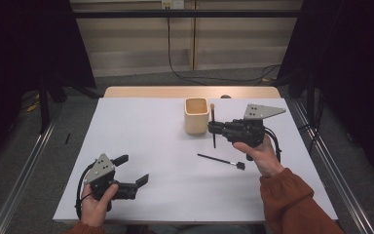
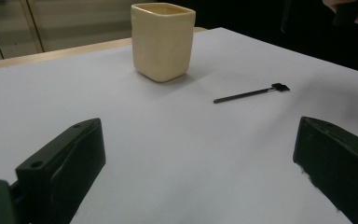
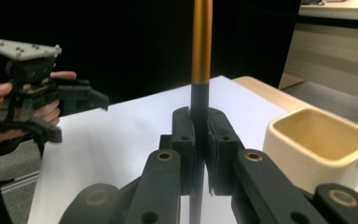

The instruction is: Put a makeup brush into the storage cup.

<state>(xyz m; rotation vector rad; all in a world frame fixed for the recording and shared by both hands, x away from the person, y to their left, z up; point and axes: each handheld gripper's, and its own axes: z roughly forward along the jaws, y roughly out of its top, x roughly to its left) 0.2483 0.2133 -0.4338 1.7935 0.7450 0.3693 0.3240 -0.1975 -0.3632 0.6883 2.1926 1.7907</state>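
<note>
Right gripper (image 1: 213,127) clamped on a thin brush (image 1: 214,127) with a black shaft and gold-brown top, held upright just right of the cream cup (image 1: 196,116), above the white table (image 1: 146,146). Left gripper (image 1: 134,169) spread wide, nothing between the jaws, near the table's front left. A second black brush (image 1: 220,161) lies flat on the table in front of the cup

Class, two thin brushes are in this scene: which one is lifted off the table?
The brush with the orange handle, clamped upright in the right tongs beside the cup. The all-black brush lies flat on the white sheet.
</note>
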